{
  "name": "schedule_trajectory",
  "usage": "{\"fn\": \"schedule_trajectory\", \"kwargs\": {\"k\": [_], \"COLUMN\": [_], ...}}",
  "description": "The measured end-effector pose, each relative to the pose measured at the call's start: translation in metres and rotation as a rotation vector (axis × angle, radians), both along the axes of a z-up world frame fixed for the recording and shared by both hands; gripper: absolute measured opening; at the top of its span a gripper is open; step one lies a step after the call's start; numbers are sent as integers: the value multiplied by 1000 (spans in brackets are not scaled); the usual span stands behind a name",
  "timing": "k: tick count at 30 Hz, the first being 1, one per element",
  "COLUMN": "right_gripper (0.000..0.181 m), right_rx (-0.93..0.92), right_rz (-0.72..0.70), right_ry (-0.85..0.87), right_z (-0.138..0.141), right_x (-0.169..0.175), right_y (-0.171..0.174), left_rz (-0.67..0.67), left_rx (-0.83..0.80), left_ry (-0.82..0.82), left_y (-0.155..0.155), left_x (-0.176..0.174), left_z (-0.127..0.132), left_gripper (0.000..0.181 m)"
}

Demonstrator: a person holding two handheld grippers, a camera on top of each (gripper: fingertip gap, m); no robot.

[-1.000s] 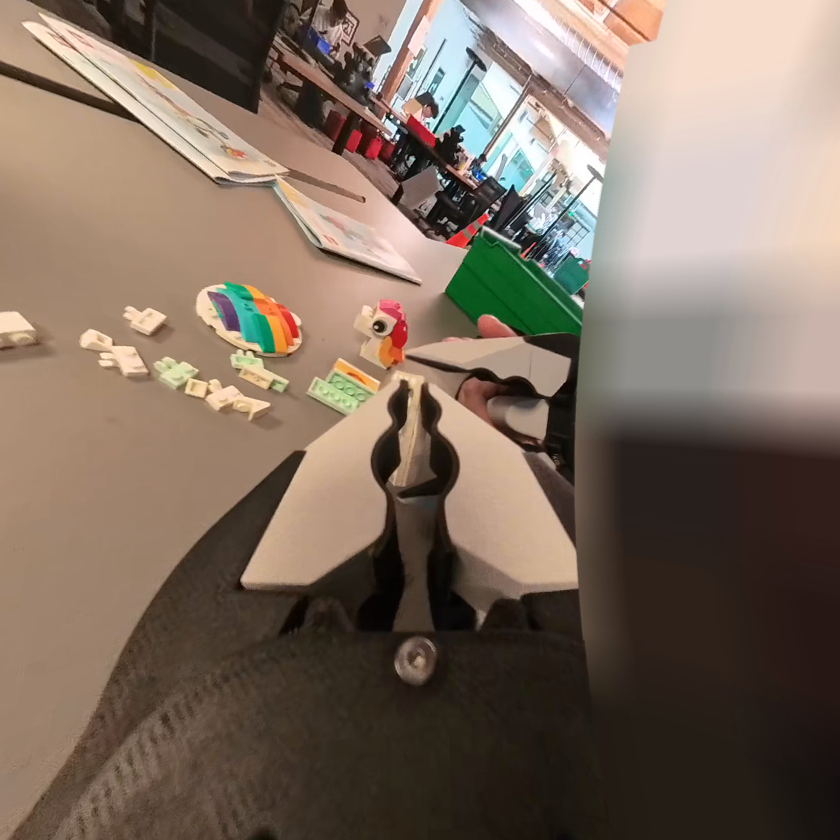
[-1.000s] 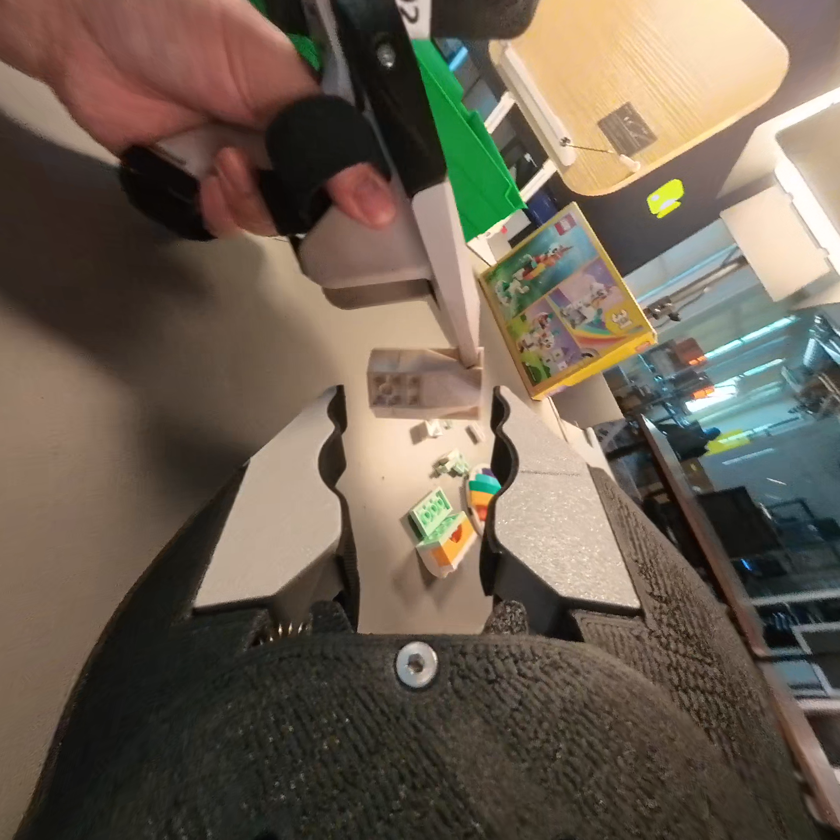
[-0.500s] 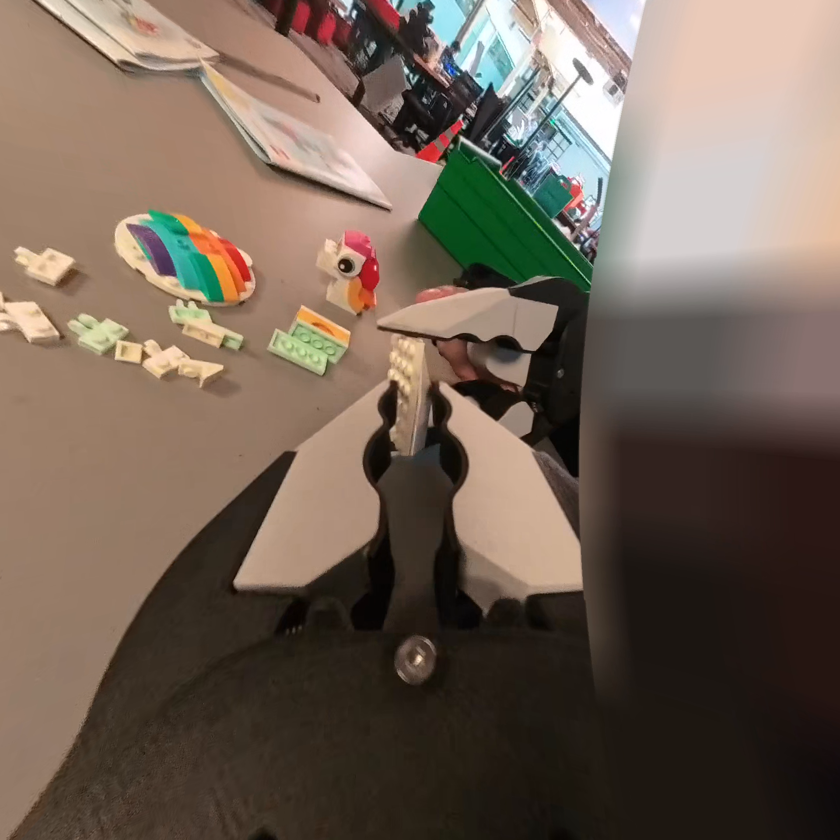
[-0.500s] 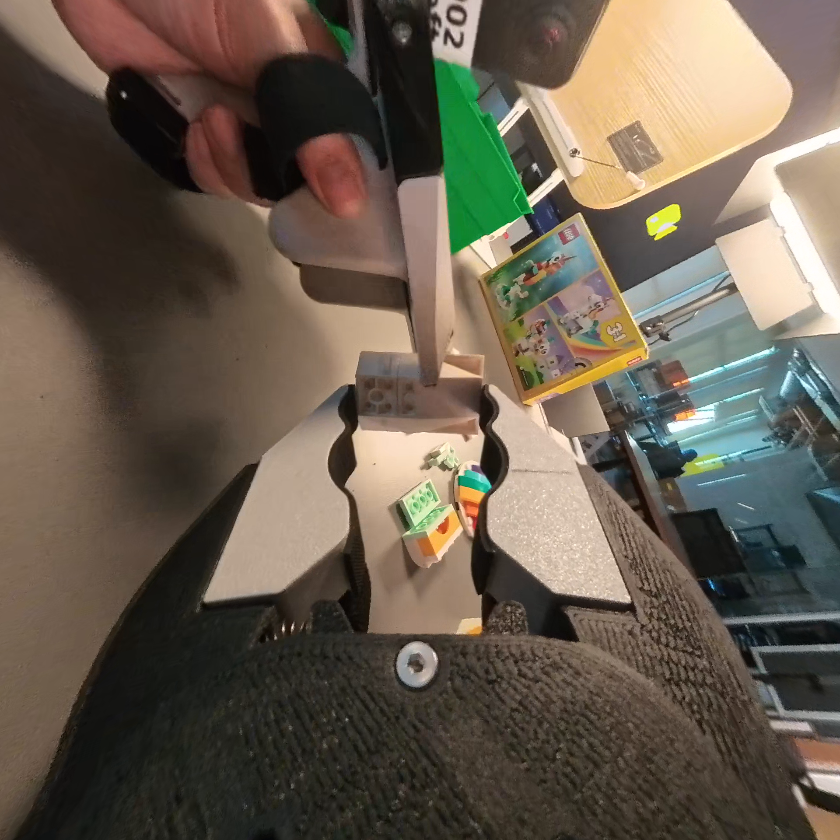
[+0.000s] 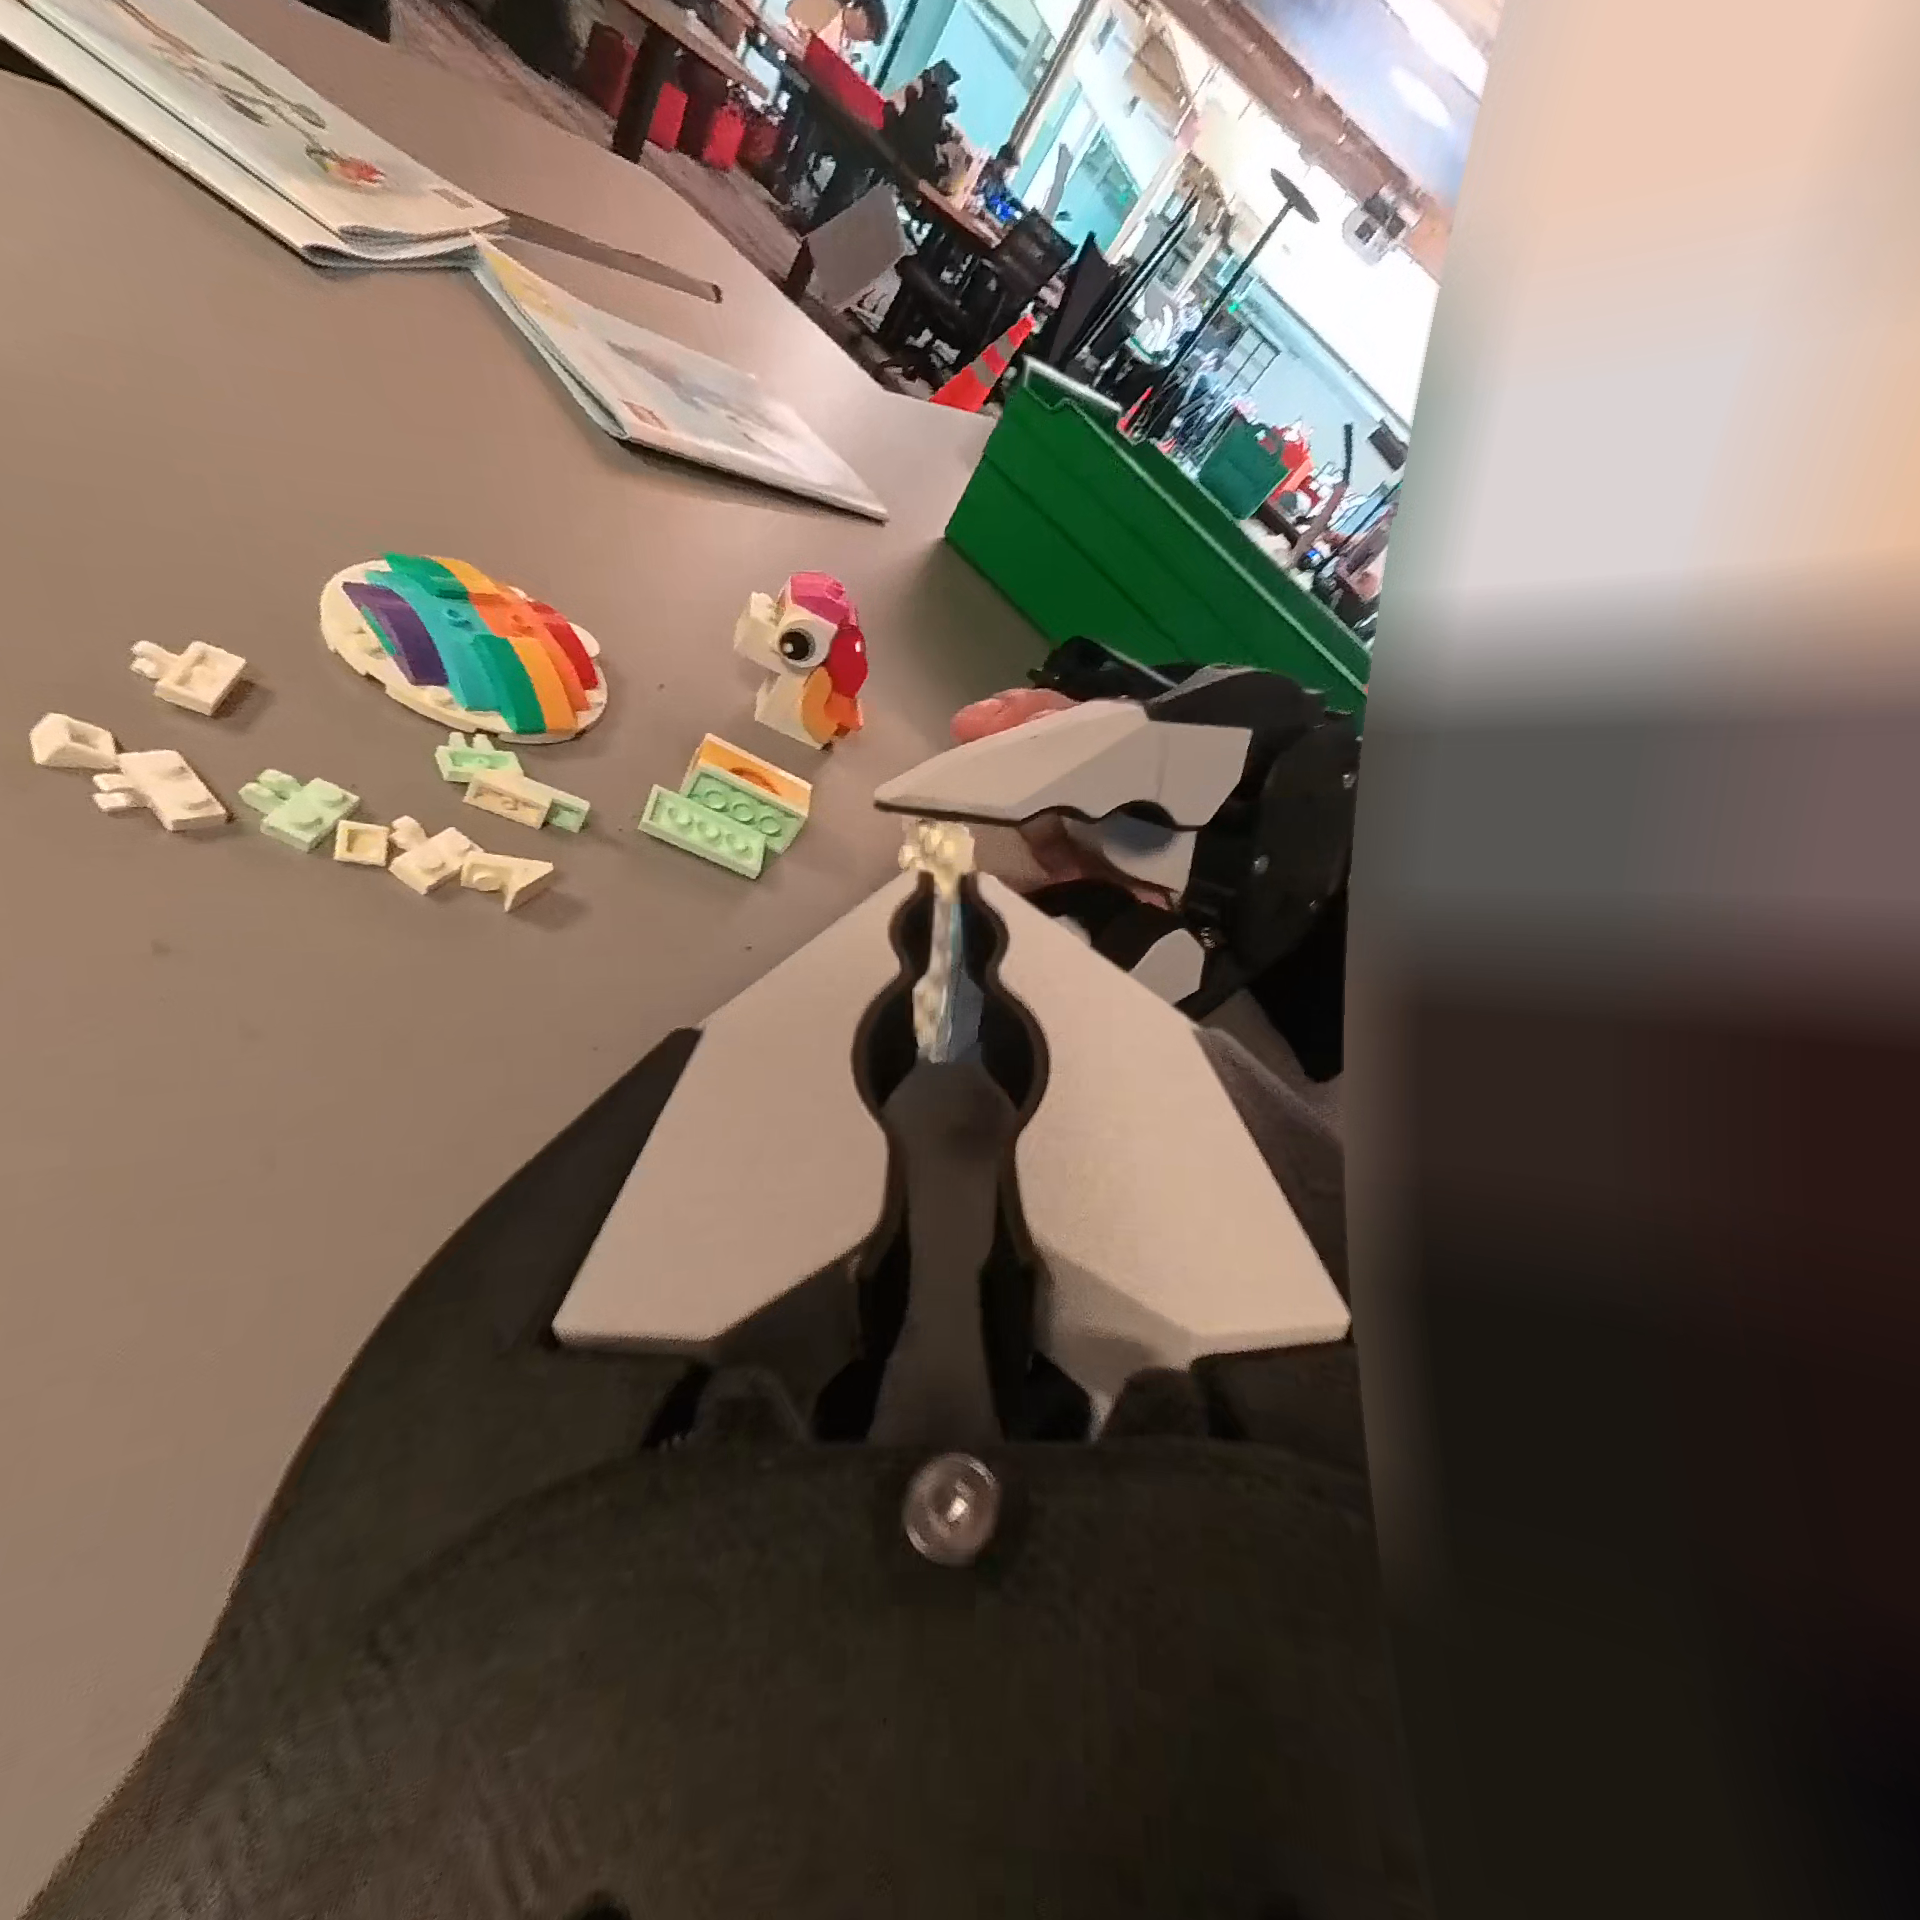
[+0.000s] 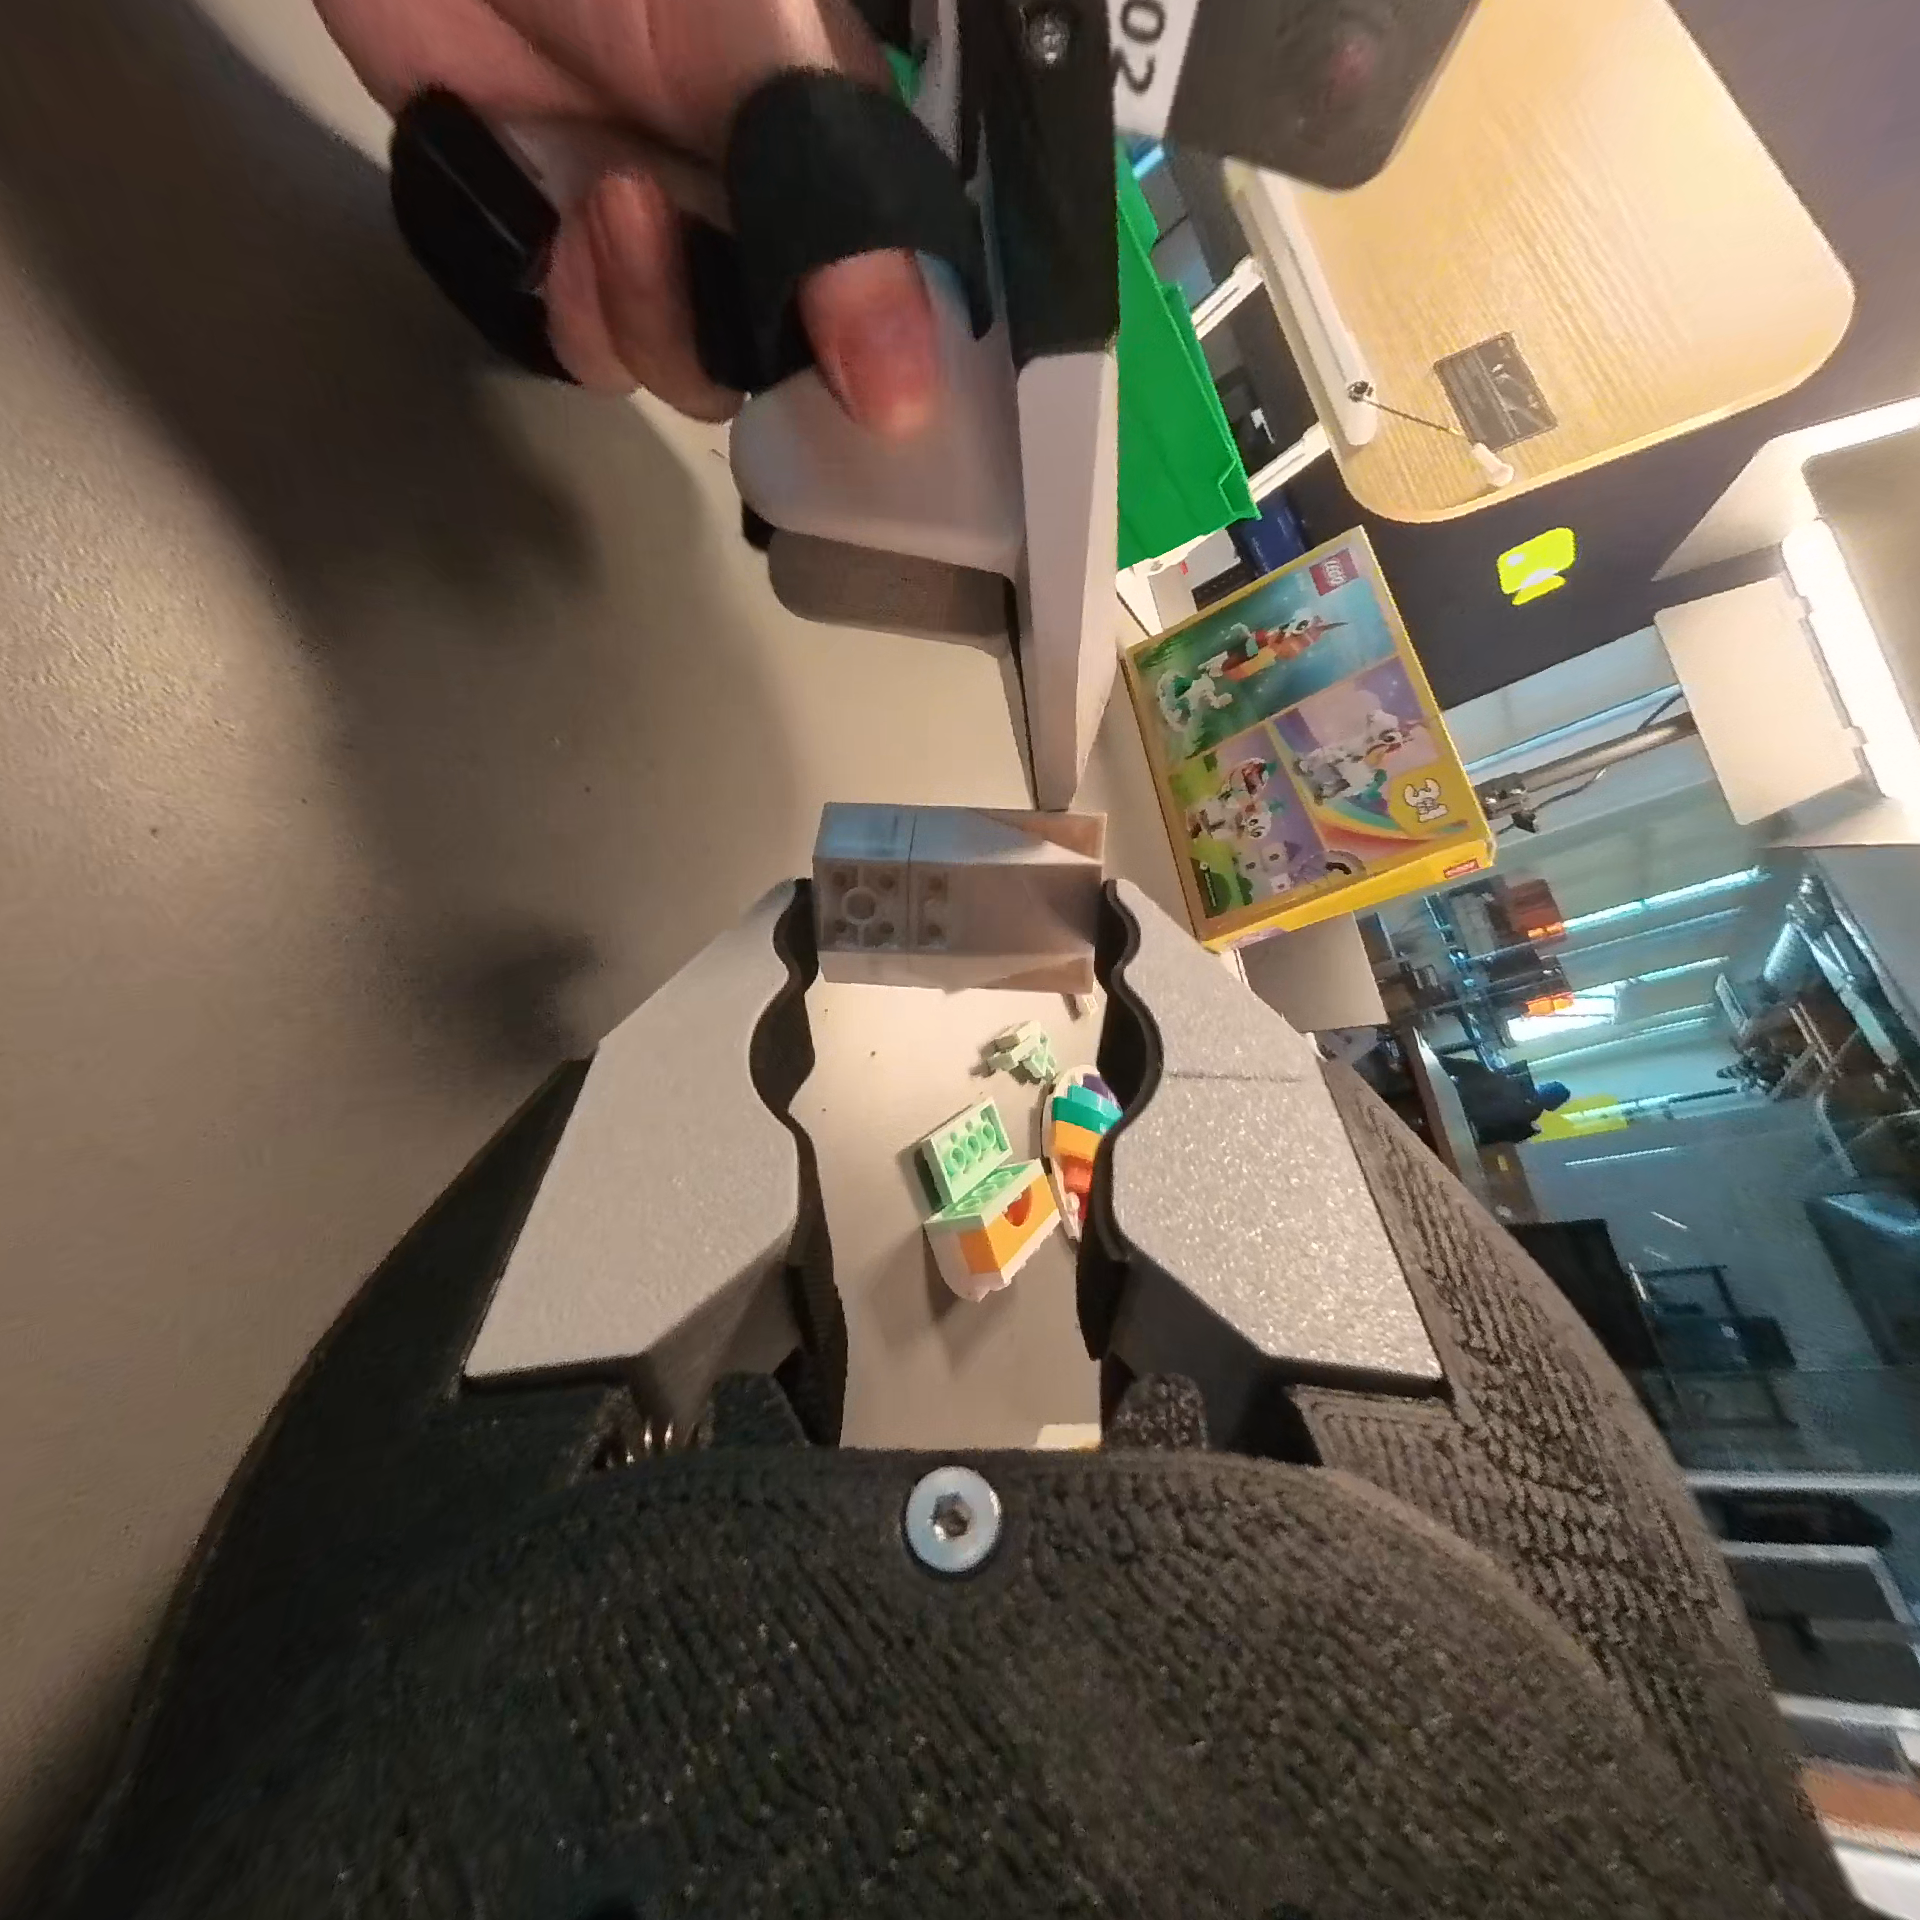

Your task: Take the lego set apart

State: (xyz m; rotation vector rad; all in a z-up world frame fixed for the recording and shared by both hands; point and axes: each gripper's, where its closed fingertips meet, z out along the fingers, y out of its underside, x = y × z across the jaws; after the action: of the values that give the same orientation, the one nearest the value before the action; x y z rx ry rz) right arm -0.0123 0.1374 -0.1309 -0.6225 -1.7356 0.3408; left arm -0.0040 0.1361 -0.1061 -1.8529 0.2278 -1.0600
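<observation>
My left gripper (image 5: 940, 883) is shut on a small white lego assembly (image 5: 935, 868), seen edge-on between its tips. In the right wrist view the same white assembly (image 6: 956, 914) sits between the tips of my right gripper (image 6: 954, 904), whose jaws press on both its sides. The left gripper (image 6: 1060, 800), held by a hand, pinches the assembly's far edge from above. The right gripper (image 5: 987, 800) shows just beyond the left tips. The assembly is held above the grey table (image 5: 312, 1091).
On the table lie a rainbow disc (image 5: 468, 649), a small colourful animal head (image 5: 805, 665), mint-green plates with an orange piece (image 5: 727, 816) and several loose white and green bits (image 5: 312, 816). Booklets (image 5: 675, 405), a green bin (image 5: 1143, 540) and a yellow box (image 6: 1309, 748) stand farther back.
My right gripper moved up to the white assembly and narrowed its jaws around it. The left gripper kept its hold and turned the assembly edge-on.
</observation>
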Motion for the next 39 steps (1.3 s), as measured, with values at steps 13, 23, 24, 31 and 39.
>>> {"fn": "schedule_trajectory", "kwargs": {"k": [13, 23, 24, 31, 39], "right_gripper": [53, 55, 54, 40, 28], "right_rx": [27, -425, -520, -690, -577], "right_rz": [-10, -117, -120, -73, -114], "right_ry": [-9, 44, 53, 77, 253], "right_z": [-3, 12, 16, 27, 45], "right_x": [0, -1, 0, 2, 12], "right_y": [0, 12, 14, 8, 42], "left_rz": [21, 226, 245, 208, 370], "left_rx": [-2, 163, 185, 266, 278], "left_ry": [14, 123, 118, 196, 353], "left_y": [2, 13, 14, 13, 17], "left_x": [2, -16, -17, -2, -38], "left_z": [-2, 16, 19, 21, 18], "left_gripper": [4, 2, 2, 2, 2]}}
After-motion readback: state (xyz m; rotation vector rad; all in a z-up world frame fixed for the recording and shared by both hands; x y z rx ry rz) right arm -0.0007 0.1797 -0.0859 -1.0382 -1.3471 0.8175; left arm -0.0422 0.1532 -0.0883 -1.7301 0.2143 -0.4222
